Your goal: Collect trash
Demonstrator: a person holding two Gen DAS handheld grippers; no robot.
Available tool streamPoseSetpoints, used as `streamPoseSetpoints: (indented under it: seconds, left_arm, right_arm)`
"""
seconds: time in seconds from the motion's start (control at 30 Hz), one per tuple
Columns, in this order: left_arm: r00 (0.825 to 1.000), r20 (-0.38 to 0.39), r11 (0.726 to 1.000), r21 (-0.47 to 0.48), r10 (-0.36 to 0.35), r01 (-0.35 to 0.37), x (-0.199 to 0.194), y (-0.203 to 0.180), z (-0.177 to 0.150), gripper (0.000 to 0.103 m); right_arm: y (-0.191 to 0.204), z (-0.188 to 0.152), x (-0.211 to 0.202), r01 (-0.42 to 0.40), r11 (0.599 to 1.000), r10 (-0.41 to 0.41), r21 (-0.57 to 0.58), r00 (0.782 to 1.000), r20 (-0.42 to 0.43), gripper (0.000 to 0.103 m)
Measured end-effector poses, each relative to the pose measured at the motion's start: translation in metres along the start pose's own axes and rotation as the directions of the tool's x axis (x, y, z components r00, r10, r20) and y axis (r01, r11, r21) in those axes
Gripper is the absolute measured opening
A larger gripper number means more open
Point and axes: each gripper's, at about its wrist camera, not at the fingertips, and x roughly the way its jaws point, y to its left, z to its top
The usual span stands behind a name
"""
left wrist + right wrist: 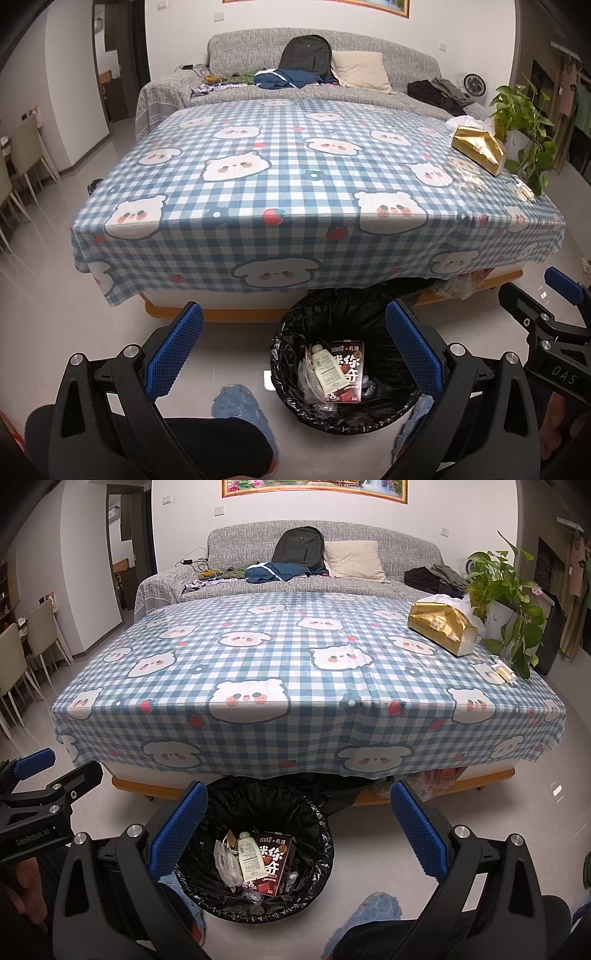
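Note:
A trash bin with a black liner stands on the floor in front of the table. Inside lie a brown snack box, a small white bottle and clear plastic wrappers. My left gripper is open and empty above the bin. My right gripper is open and empty above the bin's right side. A small wrapped item lies at the table's right edge.
The table wears a blue checked cloth with bears. A gold tissue box and a potted plant stand at its far right. A grey sofa with a backpack is behind. Chairs stand left.

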Motion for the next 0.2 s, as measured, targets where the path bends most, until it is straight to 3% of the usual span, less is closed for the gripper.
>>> streamPoseSetpoints:
  seconds: [0.2]
  left_arm:
    - [1.0, 0.002, 1.0, 0.002, 0.0, 0.0, -0.0005, -0.0004, 0.0001, 0.097]
  right_arm:
    - [0.0, 0.0, 0.0, 0.0, 1.0, 0.0, -0.001, 1.0, 0.0, 0.095]
